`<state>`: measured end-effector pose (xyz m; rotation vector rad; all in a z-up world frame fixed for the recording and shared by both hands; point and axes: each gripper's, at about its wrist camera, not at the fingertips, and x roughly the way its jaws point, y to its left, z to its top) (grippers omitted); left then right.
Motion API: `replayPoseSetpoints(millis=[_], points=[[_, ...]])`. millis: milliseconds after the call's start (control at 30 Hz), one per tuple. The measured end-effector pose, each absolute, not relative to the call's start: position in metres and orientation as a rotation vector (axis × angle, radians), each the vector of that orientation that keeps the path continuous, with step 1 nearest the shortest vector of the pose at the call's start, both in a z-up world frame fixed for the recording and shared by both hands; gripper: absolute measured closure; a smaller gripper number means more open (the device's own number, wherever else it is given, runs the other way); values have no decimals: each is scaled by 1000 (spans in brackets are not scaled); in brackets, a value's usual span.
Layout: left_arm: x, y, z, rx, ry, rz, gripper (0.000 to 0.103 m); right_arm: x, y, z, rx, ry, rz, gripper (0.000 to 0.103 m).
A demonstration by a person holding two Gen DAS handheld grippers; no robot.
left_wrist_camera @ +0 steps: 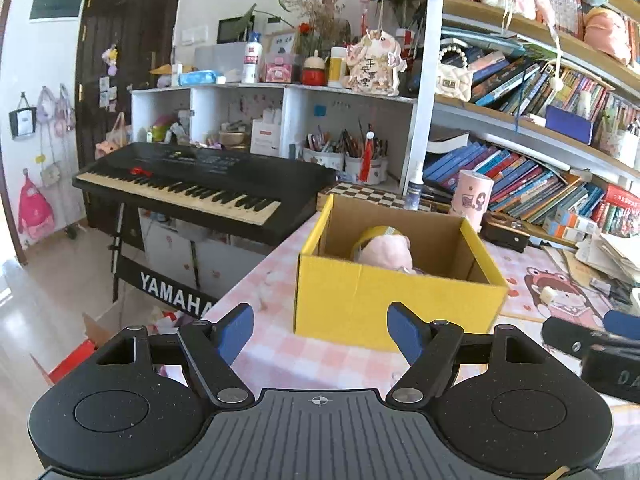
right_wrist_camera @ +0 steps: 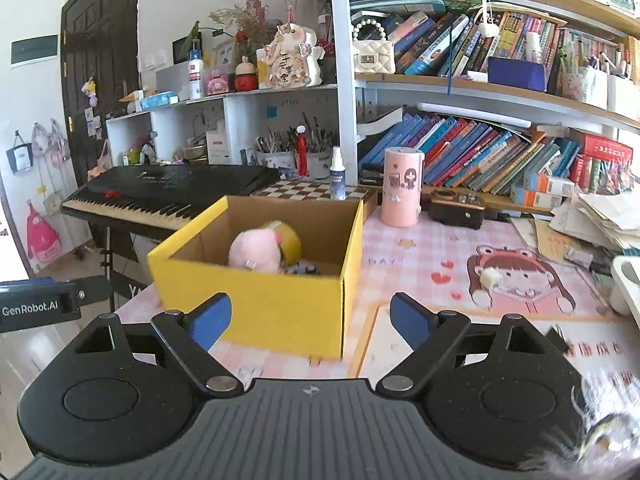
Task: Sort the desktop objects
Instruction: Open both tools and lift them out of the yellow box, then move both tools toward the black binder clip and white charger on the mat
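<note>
A yellow cardboard box [left_wrist_camera: 396, 296] [right_wrist_camera: 280, 304] stands open on the pink checked desk. Inside lie a pink plush toy [left_wrist_camera: 386, 254] [right_wrist_camera: 256, 250], a yellow tape roll [left_wrist_camera: 376, 236] [right_wrist_camera: 286, 240] behind it and a small dark item [right_wrist_camera: 300, 269]. My left gripper [left_wrist_camera: 320, 330] hovers in front of the box, open, nothing between its blue pads. My right gripper [right_wrist_camera: 310, 320] is open and empty too, near the box's right front corner. A small white object [left_wrist_camera: 547, 294] [right_wrist_camera: 490, 278] rests on the cartoon desk mat to the right. The other gripper's body shows at the edge of each view.
A pink cylinder [right_wrist_camera: 401, 186], a spray bottle [right_wrist_camera: 337, 174], a chessboard [right_wrist_camera: 308, 190] and a dark box [right_wrist_camera: 456, 208] stand behind the yellow box. Book shelves rise at the back right, paper stacks [right_wrist_camera: 600, 220] at right. A black keyboard [left_wrist_camera: 192, 184] stands left, off the desk edge.
</note>
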<state>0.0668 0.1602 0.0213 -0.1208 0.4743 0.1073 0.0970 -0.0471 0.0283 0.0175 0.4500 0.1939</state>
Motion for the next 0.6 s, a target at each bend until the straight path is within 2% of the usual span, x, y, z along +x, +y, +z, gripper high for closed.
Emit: replayPoseSetpoints(millis=[333, 600], points=[[18, 147, 15, -73, 499, 44, 27, 22, -43, 9, -77, 452, 141, 15], [3, 136, 11, -55, 521, -44, 27, -4, -62, 1, -9, 533, 54, 15]])
